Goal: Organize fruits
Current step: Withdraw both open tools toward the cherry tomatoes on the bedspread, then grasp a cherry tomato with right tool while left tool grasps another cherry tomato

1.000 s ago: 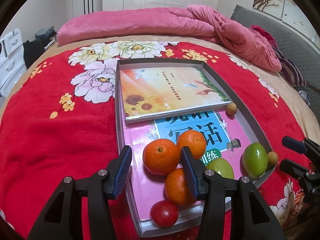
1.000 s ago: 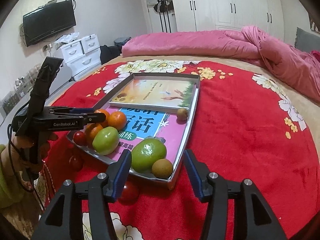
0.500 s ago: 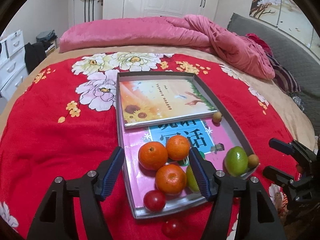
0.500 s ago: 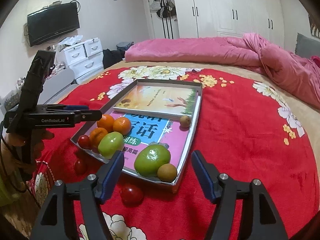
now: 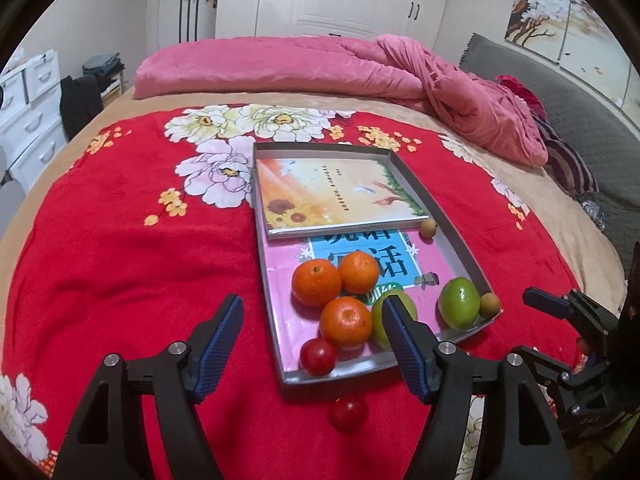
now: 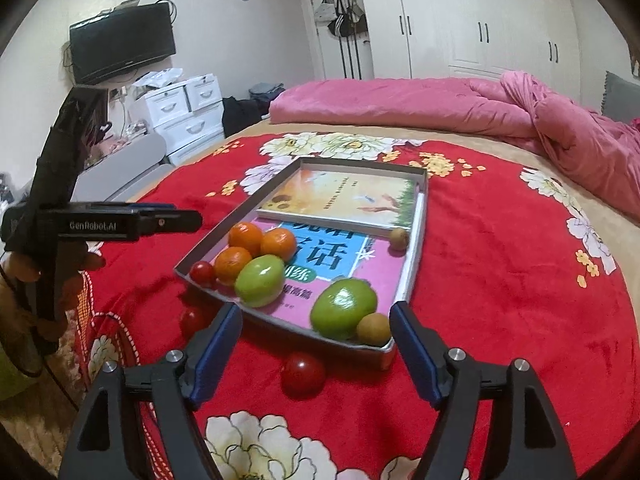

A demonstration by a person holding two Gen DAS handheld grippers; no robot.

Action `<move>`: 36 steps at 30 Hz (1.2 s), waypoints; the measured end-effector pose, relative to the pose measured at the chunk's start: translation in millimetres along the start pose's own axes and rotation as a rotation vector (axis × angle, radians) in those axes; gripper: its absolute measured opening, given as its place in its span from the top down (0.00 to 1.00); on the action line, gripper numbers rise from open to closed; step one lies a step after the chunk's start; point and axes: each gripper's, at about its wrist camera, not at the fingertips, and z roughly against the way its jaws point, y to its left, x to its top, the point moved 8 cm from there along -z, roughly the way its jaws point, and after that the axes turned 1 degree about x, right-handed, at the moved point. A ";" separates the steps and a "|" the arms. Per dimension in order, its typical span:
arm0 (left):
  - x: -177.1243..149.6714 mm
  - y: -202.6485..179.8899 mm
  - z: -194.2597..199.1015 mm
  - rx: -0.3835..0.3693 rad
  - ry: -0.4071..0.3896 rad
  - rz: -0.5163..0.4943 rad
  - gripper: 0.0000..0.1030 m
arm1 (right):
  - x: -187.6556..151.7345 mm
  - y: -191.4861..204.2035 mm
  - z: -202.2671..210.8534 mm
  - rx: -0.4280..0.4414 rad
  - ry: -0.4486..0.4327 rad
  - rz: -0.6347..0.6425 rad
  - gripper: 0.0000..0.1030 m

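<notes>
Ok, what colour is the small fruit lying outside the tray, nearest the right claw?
Red; it looks like a cherry tomato, clearest in the right wrist view.

We see a red floral blanket [image 5: 120, 264] spread over the bed, with a pink quilt [image 5: 304, 68] bunched along its far edge. Beyond the quilt stand white wardrobes [image 6: 480, 20]; left of the blanket, white drawers [image 6: 180, 108] sit under a wall-mounted television [image 6: 122, 42].

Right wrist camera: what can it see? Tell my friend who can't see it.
A gray tray on a red flowered blanket holds two books, three oranges, two green fruits, a tomato and two small brown fruits. Two more tomatoes lie on the blanket, in front of the open right hand-held gripper.
</notes>
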 end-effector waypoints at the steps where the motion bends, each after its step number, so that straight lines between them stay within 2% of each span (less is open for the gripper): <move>1: -1.8 0.6 0.5 0.002 0.003 0.001 0.26 | -0.7 2.0 -0.1 0.004 0.003 0.003 0.26; 9: -28.1 1.8 3.6 -0.013 0.070 0.042 0.25 | -7.3 16.5 -1.8 0.040 0.030 -0.008 0.26; 18: -57.3 -11.2 -6.0 -0.012 0.151 0.015 0.25 | -18.1 14.9 -8.5 0.039 0.082 -0.035 0.26; 26: -70.1 -18.7 -13.7 -0.031 0.190 0.007 0.25 | -34.6 15.7 -23.3 0.031 0.161 -0.025 0.27; 33: -80.4 -22.0 -24.8 -0.046 0.228 0.007 0.25 | -48.0 11.8 -42.0 0.007 0.230 -0.025 0.46; 35: -82.4 -22.2 -27.9 -0.050 0.235 0.006 0.30 | -51.2 11.3 -46.0 0.014 0.244 -0.036 0.51; 36: -83.9 -22.5 -30.0 -0.054 0.242 0.008 0.37 | -53.2 10.8 -49.0 0.016 0.253 -0.043 0.55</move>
